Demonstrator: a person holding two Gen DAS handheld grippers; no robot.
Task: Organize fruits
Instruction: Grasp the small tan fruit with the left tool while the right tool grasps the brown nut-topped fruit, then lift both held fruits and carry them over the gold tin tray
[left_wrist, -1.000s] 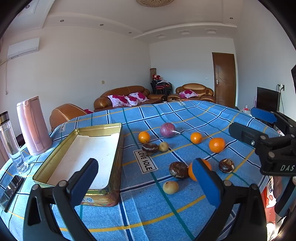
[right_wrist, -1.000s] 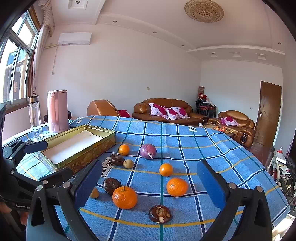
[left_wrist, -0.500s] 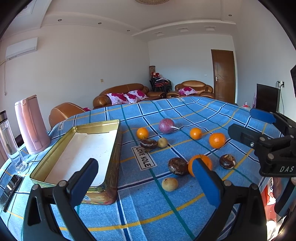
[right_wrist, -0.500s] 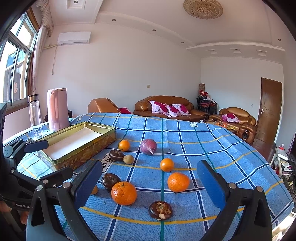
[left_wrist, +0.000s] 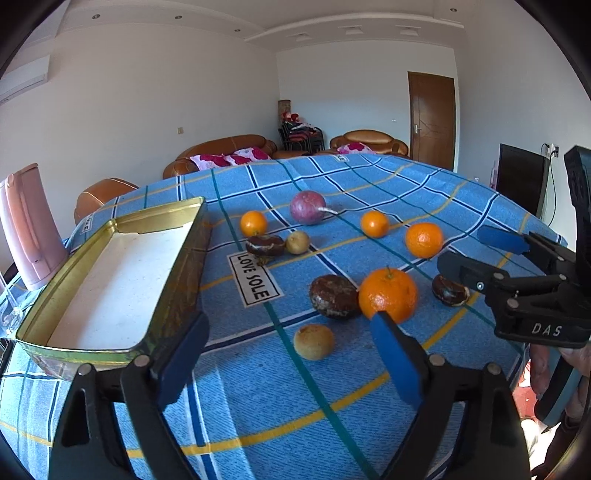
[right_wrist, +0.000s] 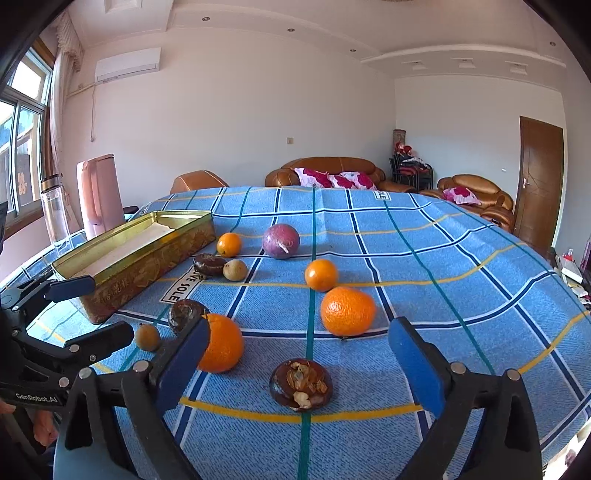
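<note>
On the checked tablecloth (left_wrist: 388, 184): fruit lies loose across the middle and near side; the gold tin (left_wrist: 162, 291) stands to the left with its lid off, probably as the place the fruit is meant to go.
Gold tin: empty, pale floor bare; its long side faces the fruit, so each piece would need only a short carry across.
Fruit, far group: purple fruit (left_wrist: 307, 207) with a pale stalk, a small orange (left_wrist: 253, 223) beside it, a second small orange (left_wrist: 374, 223) and a larger one (left_wrist: 423, 239) to the right.
Fruit, near the tin: a dark flattened fruit (left_wrist: 265, 245) touching or just beside a small yellow-green fruit (left_wrist: 297, 242), both by the printed cloth label (left_wrist: 255, 274).
Fruit, near group: large orange (left_wrist: 388, 294) touching a dark brown fruit (left_wrist: 333, 296); a small tan fruit (left_wrist: 314, 341) just in front; a split dark fruit (right_wrist: 301, 384) apart to the right.
Left gripper (left_wrist: 291, 352): aimed down at the near group; jaws wide and have just been narrowing; nothing lies between the pads, and the tan fruit sits just beyond them.
Left fingers (left_wrist: 394, 352): blue pads free of contact; the right pad overlaps the large orange only in the line of sight.
Right gripper (right_wrist: 299, 358): jaws wide, likewise just narrowing, empty; the split dark fruit sits on the cloth ahead of the gap, untouched.
Right fingers (right_wrist: 413, 363): released, touching nothing.
Step judged: both hands approaching for a first pick; no fruit is in the tin.
Bystanders: pink kettle (right_wrist: 99, 194) and clear bottle (right_wrist: 54, 210) behind the tin, apart from the fruit.
</note>
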